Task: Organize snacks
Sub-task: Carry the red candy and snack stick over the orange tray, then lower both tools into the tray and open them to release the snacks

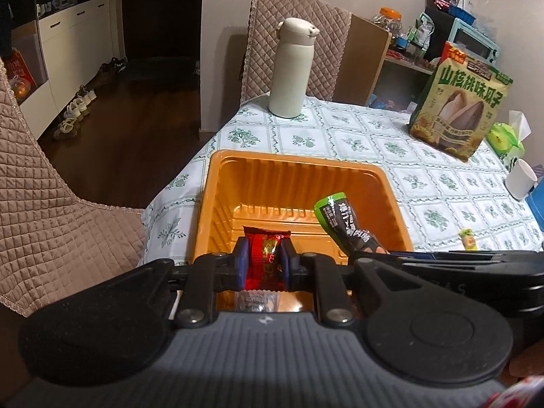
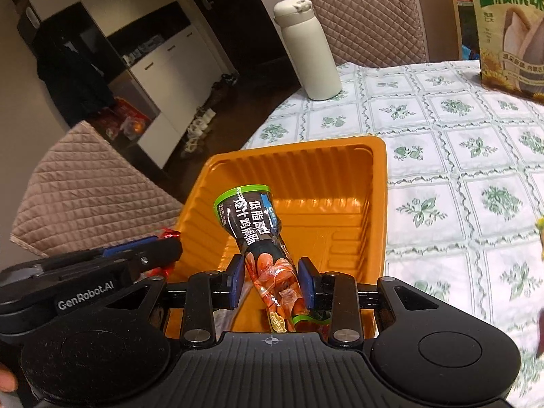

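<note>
Green-floral white tablecloth (image 1: 357, 142), dim room w/ quilted beige chairs (image 1: 295, 44). Ribbed orange plastic tray (image 1: 292, 176) just ahead of both claws. Left gripper (image 1: 264, 265) clamps red snack packet (image 1: 267, 255); right gripper (image 2: 271, 284) grips black-green sausage pack (image 2: 258, 234), over tray.

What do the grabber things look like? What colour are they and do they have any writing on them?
Both tongs are black plastic with round black discs on either side and a ribbed grey body behind. Each of the left tongs and right tongs has two fingers tipped with blue pads. Silver screws hold the arms. White letters on the left one's side read GenRobot.AI.
</note>
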The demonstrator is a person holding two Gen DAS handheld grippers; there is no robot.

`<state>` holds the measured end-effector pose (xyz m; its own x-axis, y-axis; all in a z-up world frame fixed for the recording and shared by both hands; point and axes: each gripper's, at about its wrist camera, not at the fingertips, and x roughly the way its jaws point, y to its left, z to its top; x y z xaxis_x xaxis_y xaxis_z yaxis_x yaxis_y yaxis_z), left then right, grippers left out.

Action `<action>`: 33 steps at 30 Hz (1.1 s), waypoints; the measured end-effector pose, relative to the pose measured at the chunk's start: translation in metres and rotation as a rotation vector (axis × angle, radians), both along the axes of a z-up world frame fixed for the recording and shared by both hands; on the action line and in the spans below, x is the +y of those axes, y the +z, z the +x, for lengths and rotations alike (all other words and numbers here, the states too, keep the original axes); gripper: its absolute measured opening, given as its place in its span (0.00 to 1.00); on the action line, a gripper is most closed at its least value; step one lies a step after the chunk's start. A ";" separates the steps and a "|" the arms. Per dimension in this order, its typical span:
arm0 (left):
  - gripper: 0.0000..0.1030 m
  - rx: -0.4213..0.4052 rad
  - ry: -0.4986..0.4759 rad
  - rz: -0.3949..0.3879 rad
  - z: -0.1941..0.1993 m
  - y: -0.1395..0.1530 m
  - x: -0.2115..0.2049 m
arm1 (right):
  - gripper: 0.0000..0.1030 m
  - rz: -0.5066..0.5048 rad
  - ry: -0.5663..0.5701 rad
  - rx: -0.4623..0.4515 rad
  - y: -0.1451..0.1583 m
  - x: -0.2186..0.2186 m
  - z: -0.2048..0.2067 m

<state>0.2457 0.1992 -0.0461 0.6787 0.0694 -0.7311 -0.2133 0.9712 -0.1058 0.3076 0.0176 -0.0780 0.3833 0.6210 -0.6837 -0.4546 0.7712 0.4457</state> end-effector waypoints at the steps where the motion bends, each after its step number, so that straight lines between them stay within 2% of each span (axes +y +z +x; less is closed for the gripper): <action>1: 0.17 0.002 0.001 -0.001 0.002 -0.001 0.001 | 0.34 -0.010 -0.001 -0.001 -0.002 0.002 0.003; 7: 0.17 0.021 0.007 -0.007 0.013 -0.010 0.006 | 0.34 -0.059 0.000 -0.026 -0.011 0.012 0.017; 15: 0.17 0.032 0.009 -0.016 0.017 -0.015 0.010 | 0.34 -0.066 0.010 -0.054 -0.017 0.019 0.030; 18: 0.17 0.035 0.006 -0.013 0.017 -0.016 0.009 | 0.37 -0.083 0.012 -0.057 -0.018 0.021 0.035; 22: 0.17 0.038 0.004 -0.019 0.019 -0.017 0.008 | 0.46 -0.073 0.009 -0.068 -0.017 0.019 0.035; 33: 0.17 0.020 -0.020 -0.019 0.025 -0.013 -0.001 | 0.47 -0.083 0.022 -0.111 -0.006 0.011 0.030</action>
<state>0.2711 0.1981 -0.0595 0.6652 0.0419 -0.7455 -0.1965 0.9731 -0.1207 0.3378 0.0281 -0.0837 0.4460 0.5731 -0.6875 -0.5148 0.7926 0.3268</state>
